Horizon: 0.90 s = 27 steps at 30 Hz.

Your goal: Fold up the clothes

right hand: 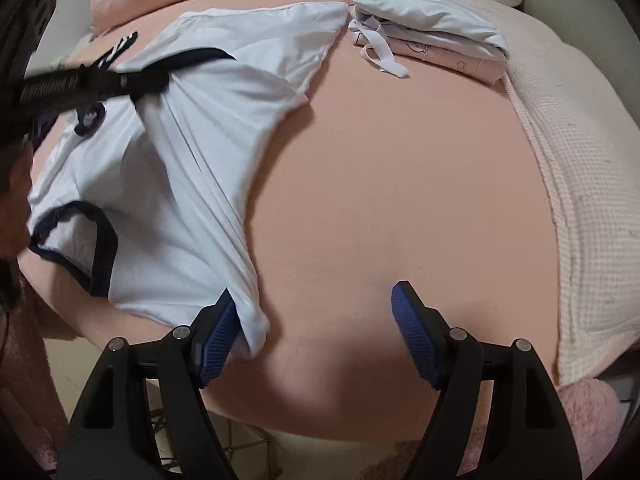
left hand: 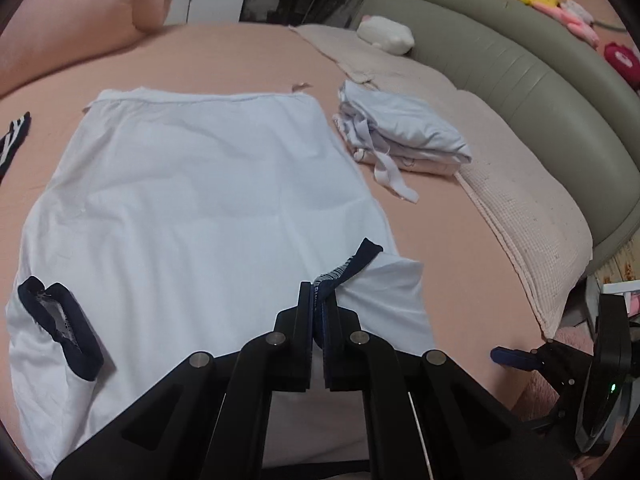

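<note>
A white T-shirt (left hand: 192, 184) with navy trim lies spread on the pink bed sheet (left hand: 248, 56). My left gripper (left hand: 320, 292) is shut on the navy-edged sleeve cuff (left hand: 356, 264) at the shirt's near right side, lifting it slightly. In the right wrist view, the left gripper (right hand: 136, 80) pulls the cloth taut at the upper left. My right gripper (right hand: 318, 320) is open, jaws wide apart over bare sheet. The shirt's near corner (right hand: 254, 320) rests against the inside of its left pad (right hand: 218, 336). The other navy cuff (left hand: 64, 328) lies flat.
A folded stack of pale clothes (left hand: 404, 136) with a loose strap sits to the right. Beyond it lie a pink waffle blanket (left hand: 520, 208), a white plush (left hand: 386, 34) and a grey-green headboard (left hand: 520, 64). A pink pillow (left hand: 80, 12) is far left, a dark striped garment (left hand: 14, 140) at the left edge.
</note>
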Each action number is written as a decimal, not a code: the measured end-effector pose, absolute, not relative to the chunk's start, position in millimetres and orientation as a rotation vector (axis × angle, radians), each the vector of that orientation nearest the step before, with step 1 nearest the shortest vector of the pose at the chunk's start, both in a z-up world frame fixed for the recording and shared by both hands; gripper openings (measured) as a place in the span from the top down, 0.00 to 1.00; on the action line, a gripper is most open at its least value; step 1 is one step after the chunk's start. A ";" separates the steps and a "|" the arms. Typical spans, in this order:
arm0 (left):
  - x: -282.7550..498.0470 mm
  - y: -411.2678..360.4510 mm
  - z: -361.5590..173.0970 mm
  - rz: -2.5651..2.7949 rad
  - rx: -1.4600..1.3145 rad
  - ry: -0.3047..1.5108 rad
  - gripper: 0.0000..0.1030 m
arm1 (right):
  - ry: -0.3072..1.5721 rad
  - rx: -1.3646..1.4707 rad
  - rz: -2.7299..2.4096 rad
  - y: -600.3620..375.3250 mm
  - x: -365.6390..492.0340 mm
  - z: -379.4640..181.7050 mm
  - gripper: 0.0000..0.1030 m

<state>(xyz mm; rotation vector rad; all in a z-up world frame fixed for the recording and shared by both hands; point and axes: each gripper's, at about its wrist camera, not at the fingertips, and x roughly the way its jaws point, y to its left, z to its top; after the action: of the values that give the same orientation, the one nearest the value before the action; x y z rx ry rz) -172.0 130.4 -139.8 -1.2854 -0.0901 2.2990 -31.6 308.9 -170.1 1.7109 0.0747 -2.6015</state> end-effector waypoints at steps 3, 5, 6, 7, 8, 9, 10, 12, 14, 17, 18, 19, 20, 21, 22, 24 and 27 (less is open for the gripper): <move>-166.8 129.4 -161.2 2.248 -1.392 -0.064 0.93 | 0.082 1.706 -2.561 304.6 -28.1 -162.1 0.27; -162.3 120.4 -168.7 2.244 -1.405 -0.133 0.91 | 0.014 1.634 -2.481 301.8 -25.5 -147.9 0.28; -160.1 114.9 -168.3 2.241 -1.398 -0.182 0.84 | 0.000 1.591 -2.463 300.1 -25.4 -139.1 0.28; -158.1 109.9 -164.0 2.245 -1.374 -0.230 0.79 | 0.008 1.540 -2.473 298.1 -26.9 -128.2 0.28; -156.0 105.3 -158.5 2.255 -1.342 -0.274 0.65 | 0.022 1.498 -2.496 296.6 -30.9 -119.6 0.28; -154.0 100.8 -152.9 2.264 -1.310 -0.317 0.60 | 0.041 1.468 -2.535 295.9 -38.2 -114.1 0.27; -152.5 100.3 -147.8 2.269 -1.280 -0.323 0.60 | 0.060 1.438 -2.574 295.2 -45.6 -108.6 0.27; -150.0 103.7 -138.1 2.276 -1.224 -0.296 0.60 | 0.092 1.448 -2.624 292.3 -64.7 -114.7 0.27; -152.3 116.2 -143.5 2.267 -1.288 -0.169 0.60 | 0.120 1.567 -2.609 288.2 -77.2 -135.1 0.28; -156.1 120.5 -151.0 2.270 -1.339 -0.071 0.61 | 0.103 1.773 -2.508 292.5 -78.9 -166.3 0.28; -158.8 121.9 -150.2 2.253 -1.339 -0.082 0.62 | 0.088 1.762 -2.493 294.4 -74.2 -162.2 0.28; -162.2 123.7 -147.9 2.225 -1.332 -0.113 0.62 | 0.074 1.752 -2.478 296.4 -69.5 -158.0 0.29; -165.6 125.5 -145.5 2.198 -1.324 -0.143 0.62 | 0.055 1.728 -2.477 299.4 -67.1 -151.4 0.29; -169.1 127.3 -143.1 2.170 -1.316 -0.172 0.63 | 0.033 1.683 -2.503 303.6 -68.8 -141.7 0.29; -172.5 129.1 -140.8 2.141 -1.308 -0.202 0.63 | 0.018 1.638 -2.538 307.3 -72.6 -133.4 0.29; -179.4 132.8 -136.1 2.085 -1.291 -0.259 0.63 | 0.002 1.561 -2.632 314.9 -88.4 -119.9 0.28; -179.2 144.1 -139.0 2.049 -1.310 -0.220 0.70 | -0.029 1.495 -2.711 320.0 -118.5 -120.8 0.28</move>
<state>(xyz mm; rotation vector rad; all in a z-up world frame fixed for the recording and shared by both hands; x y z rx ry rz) -179.2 144.1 -139.0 -1.3099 -0.2203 2.0493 -118.5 320.0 -120.8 1.4948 -0.0289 -2.7111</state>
